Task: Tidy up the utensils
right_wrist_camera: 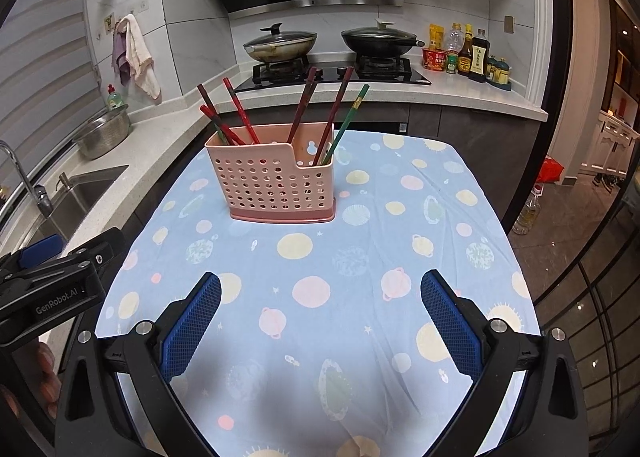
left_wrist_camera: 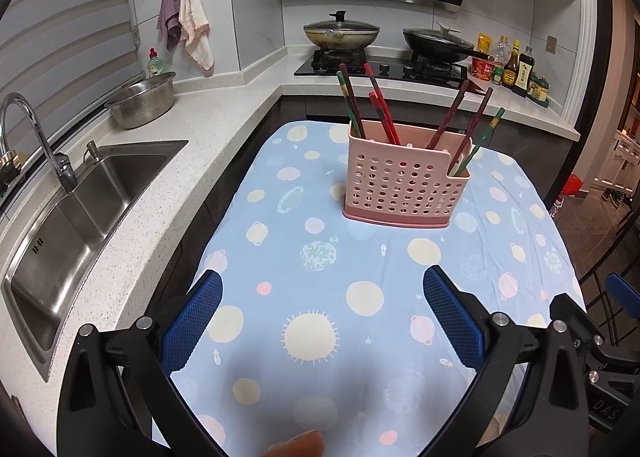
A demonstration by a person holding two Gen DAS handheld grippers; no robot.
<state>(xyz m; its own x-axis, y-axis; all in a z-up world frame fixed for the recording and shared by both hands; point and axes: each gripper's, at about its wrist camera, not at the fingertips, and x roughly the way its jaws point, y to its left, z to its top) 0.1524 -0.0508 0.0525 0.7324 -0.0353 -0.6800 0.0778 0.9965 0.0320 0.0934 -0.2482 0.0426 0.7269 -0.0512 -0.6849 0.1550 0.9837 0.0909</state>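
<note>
A pink perforated utensil holder [left_wrist_camera: 404,185] [right_wrist_camera: 274,185] stands upright on the table with the blue patterned cloth [left_wrist_camera: 320,297] [right_wrist_camera: 320,257]. Several red chopsticks [left_wrist_camera: 382,109] [right_wrist_camera: 240,111] and one green chopstick [left_wrist_camera: 482,139] [right_wrist_camera: 348,119] lean inside it. My left gripper [left_wrist_camera: 322,289] is open and empty, well short of the holder. My right gripper [right_wrist_camera: 320,289] is open and empty, also short of the holder. The left gripper's body shows at the left edge of the right wrist view [right_wrist_camera: 52,285].
A steel sink [left_wrist_camera: 80,209] with a tap and a metal colander [left_wrist_camera: 142,99] sit on the counter to the left. Two lidded pans [left_wrist_camera: 340,33] [right_wrist_camera: 382,39] stand on the hob behind. Sauce bottles [left_wrist_camera: 516,69] line the back right.
</note>
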